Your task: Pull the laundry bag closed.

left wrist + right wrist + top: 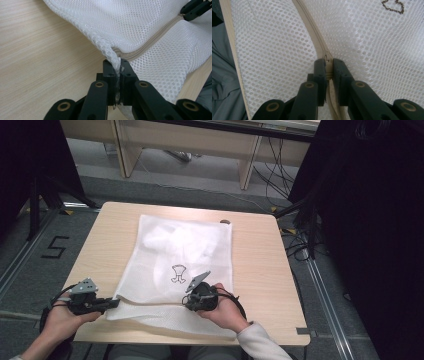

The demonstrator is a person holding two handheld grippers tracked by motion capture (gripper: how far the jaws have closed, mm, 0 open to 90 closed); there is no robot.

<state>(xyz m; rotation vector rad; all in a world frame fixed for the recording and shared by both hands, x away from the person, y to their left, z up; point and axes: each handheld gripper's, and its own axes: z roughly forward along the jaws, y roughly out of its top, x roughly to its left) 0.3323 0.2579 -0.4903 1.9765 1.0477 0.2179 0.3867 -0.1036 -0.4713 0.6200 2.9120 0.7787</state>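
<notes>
**On the wooden table: mesh bag pinned at corner and zipper**

Across the middle of the table [255, 265] lies a white mesh laundry bag [175, 255], spread flat, near edge folded toward six o'clock, small dark emblem [178, 273] printed just below centre. Reads as very light, limp and airy: no stiffness, drapes and wrinkles wherever lifted, likely to slide on the smooth wood unless anchored. Not fragile, though the open weave could snag on a jaw edge. Best held by the firm parts: the seamed corner and the beige zipper tape, not the loose mesh, which would only bunch.

At seven o'clock of the bag, left gripper [114, 303] clamps the near left corner, jaws pressed together on a pinch of mesh. At five o'clock of the emblem, right gripper [192, 301] sits on the zipper line, jaws nearly closed on what looks like the slider or its pull.

From the high view comes the whole layout: bag outline, both hands, a pale shape inside the bag toward twelve o'clock. From the left gripper view [117, 75] comes the pinched weave bunched between the pads, the zipper [152, 41] ending at that corner, and the other gripper at one o'clock. From the right gripper view [327, 68] come the zipper teeth [312, 27] running toward eleven o'clock, apparently closed ahead of the jaws, parted behind.
</notes>
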